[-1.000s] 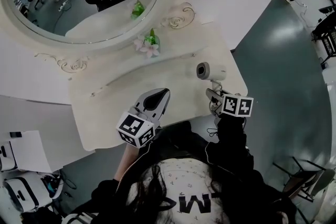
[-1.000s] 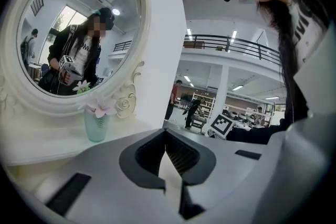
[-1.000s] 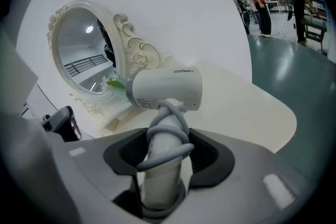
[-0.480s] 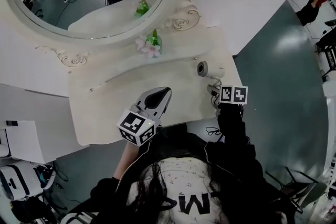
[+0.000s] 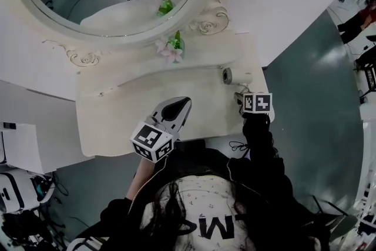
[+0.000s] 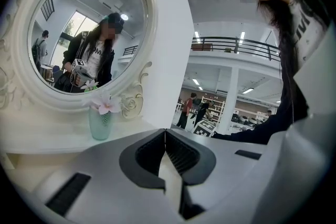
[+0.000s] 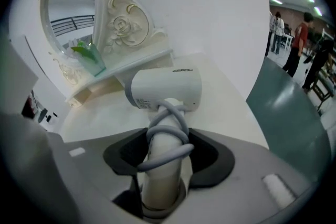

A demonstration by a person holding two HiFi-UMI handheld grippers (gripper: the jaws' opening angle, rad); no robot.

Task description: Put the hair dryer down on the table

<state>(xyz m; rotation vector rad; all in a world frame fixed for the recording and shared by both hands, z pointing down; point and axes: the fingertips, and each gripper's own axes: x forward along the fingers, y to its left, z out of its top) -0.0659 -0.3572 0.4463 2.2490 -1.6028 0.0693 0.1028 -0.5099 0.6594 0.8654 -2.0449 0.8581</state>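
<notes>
Cream vanity table (image 5: 129,109); right hand-held gripper (image 7: 163,160) clamps hair dryer (image 7: 167,89), left hand-held gripper (image 6: 165,136) closed

The hair dryer (image 7: 167,93) is white, with small grey lettering on its barrel. The cord (image 7: 164,158) wound round its handle is pale grey. The right tool (image 7: 167,139) and the left tool (image 6: 165,134) are light grey with black ribbed pads, and each carries a cube (image 5: 257,103) patterned in black-and-white squares. The surface (image 5: 117,117) and the carved mirror frame (image 7: 123,18) are cream. The vase (image 6: 100,124) looks pale green, its flower (image 6: 106,106) pink and white. The floor (image 5: 311,67) is dark teal.
</notes>
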